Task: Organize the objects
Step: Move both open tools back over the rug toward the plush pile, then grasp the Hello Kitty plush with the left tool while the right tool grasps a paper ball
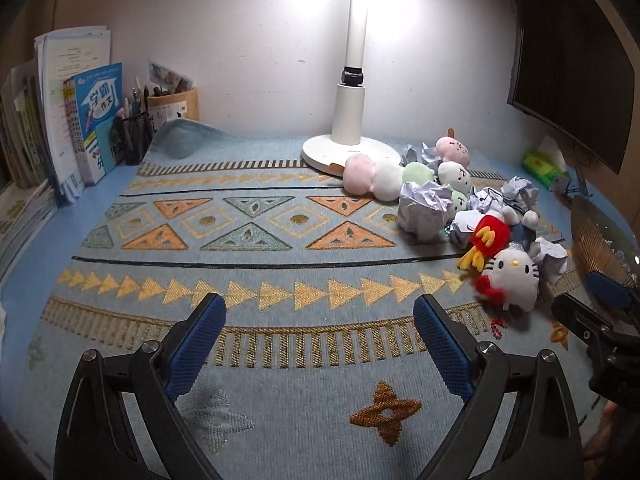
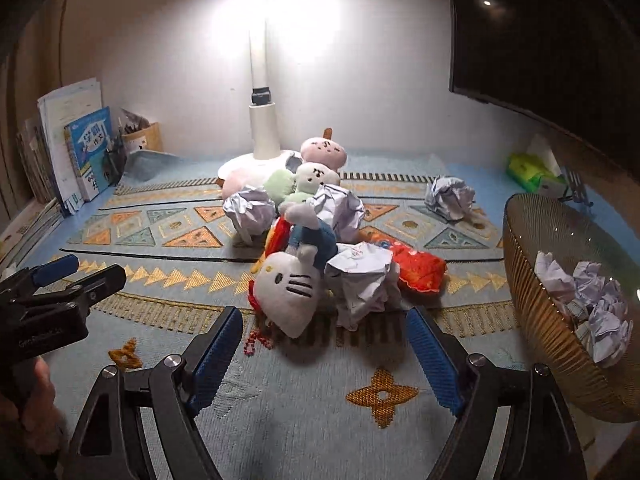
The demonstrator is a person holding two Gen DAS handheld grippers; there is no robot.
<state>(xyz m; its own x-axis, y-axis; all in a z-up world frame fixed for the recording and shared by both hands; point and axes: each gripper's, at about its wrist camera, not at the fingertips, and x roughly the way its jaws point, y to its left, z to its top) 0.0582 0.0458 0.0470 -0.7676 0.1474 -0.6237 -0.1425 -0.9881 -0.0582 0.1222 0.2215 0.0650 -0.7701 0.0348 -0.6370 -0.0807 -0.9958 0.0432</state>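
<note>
A pile of plush toys and crumpled paper balls lies on the patterned mat. A white cat plush (image 2: 286, 292) (image 1: 514, 276) lies at the pile's near edge, beside a crumpled paper ball (image 2: 362, 282) and a red pouch (image 2: 418, 270). A plush dango skewer (image 1: 378, 174) lies by the lamp base. My right gripper (image 2: 324, 322) is open and empty, just in front of the cat plush and paper ball. My left gripper (image 1: 320, 312) is open and empty over bare mat, left of the pile. A gold wire basket (image 2: 532, 292) at the right holds several paper balls.
A white lamp (image 1: 352, 148) stands at the back centre. Books (image 1: 86, 120) and pen holders (image 1: 136, 136) line the back left. A dark monitor (image 1: 572, 60) hangs at the right, with a green tissue pack (image 2: 528, 172) below it. One paper ball (image 2: 450, 196) lies apart.
</note>
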